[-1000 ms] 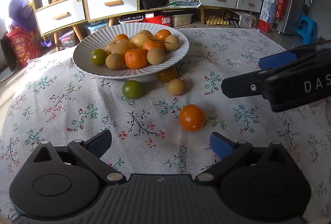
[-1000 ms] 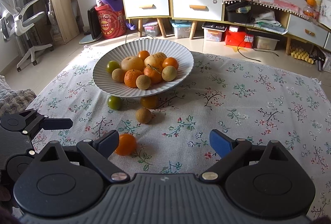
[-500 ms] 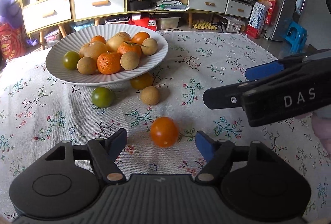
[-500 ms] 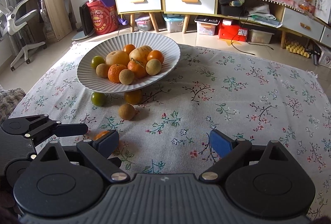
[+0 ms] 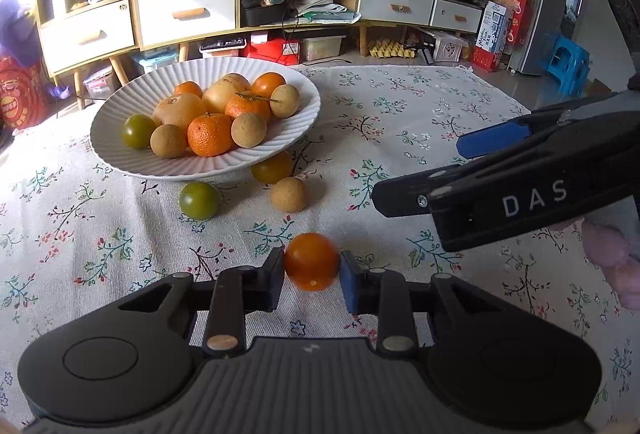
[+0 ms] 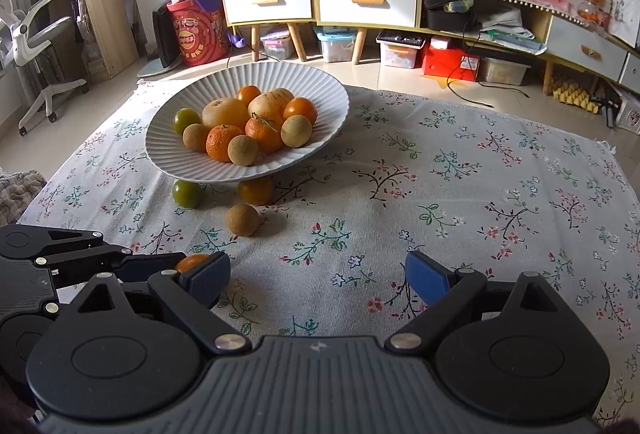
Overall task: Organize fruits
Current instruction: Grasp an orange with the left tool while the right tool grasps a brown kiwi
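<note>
Sunlit shelving and white drawers (image 5: 184, 11) fill the top of both frames; below them a counter (image 5: 420, 121) under a floral cloth carries the fruit; a ribbed white bowl (image 5: 116, 149) sits left of centre in the left wrist view, heaped with oranges, pale brown round fruits and one green fruit; three pieces lie on the cloth just below its near rim: a green fruit (image 5: 199, 200), a dull orange one (image 5: 272, 167) tucked partly beneath the rim, and a brown round fruit (image 5: 288, 194) beside it; lower centre in that view, the left claw (image 5: 312, 270) has just been closing and now pinches a small orange fruit (image 5: 312, 261) between its blue pads, the fruit low over the cloth; whether it rests on the cloth I cannot tell; from the right wrist view only a sliver of that fruit (image 6: 191, 262) peeks out at lower left, behind the nearer blue pad; the right claw (image 6: 318, 278) stands spread wide over bare cloth with nothing between its pads, and it appears at the right edge of the left wrist view, well apart from the bowl.
</note>
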